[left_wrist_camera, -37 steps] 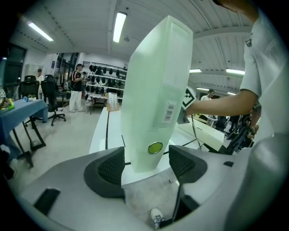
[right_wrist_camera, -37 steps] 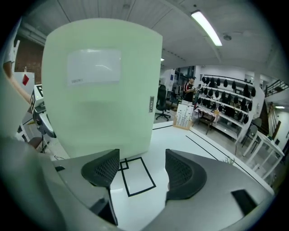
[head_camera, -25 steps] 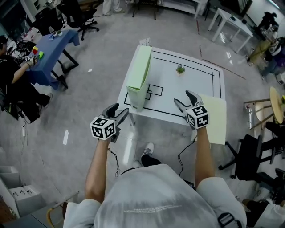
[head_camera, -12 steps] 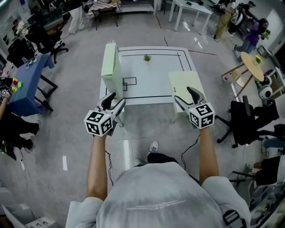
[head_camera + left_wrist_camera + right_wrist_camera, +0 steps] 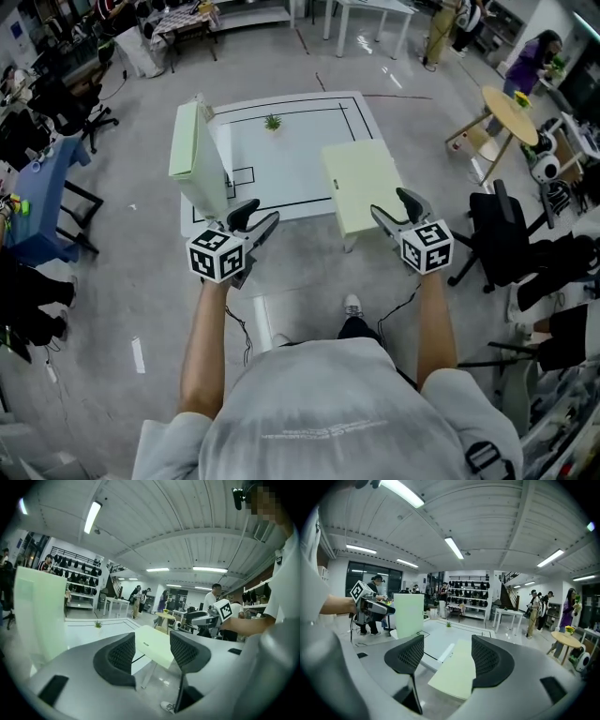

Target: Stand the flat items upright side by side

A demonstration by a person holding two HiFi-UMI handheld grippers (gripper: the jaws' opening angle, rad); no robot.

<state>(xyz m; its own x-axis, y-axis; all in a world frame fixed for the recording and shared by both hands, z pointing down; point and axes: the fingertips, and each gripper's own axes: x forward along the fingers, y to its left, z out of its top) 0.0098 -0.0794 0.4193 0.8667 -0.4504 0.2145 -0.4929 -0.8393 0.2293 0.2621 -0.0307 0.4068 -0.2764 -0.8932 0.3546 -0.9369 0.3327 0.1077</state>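
The flat panel [image 5: 361,183] has shifted from right to mid-frame, before the right gripper [image 5: 387,201], spread and empty. The left gripper [image 5: 266,208], jaws just narrowing, holds nothing either. The panel looks light and stiff: pinch its overhanging edge.

Table [image 5: 291,169]: white, with thin black rectangular lines. Upright flat item [image 5: 192,150]: pale green. Lying flat item [image 5: 361,183]: pale yellow-green. Plant [image 5: 273,122]: green. Left gripper [image 5: 258,214], right gripper [image 5: 389,203]: black mesh-patterned pads, white cubes bearing black square markers. Floor [image 5: 112,281]: grey.

Bare table [image 5: 281,178] middle — upright board [image 5: 192,150] at left, flat board [image 5: 361,187] at right
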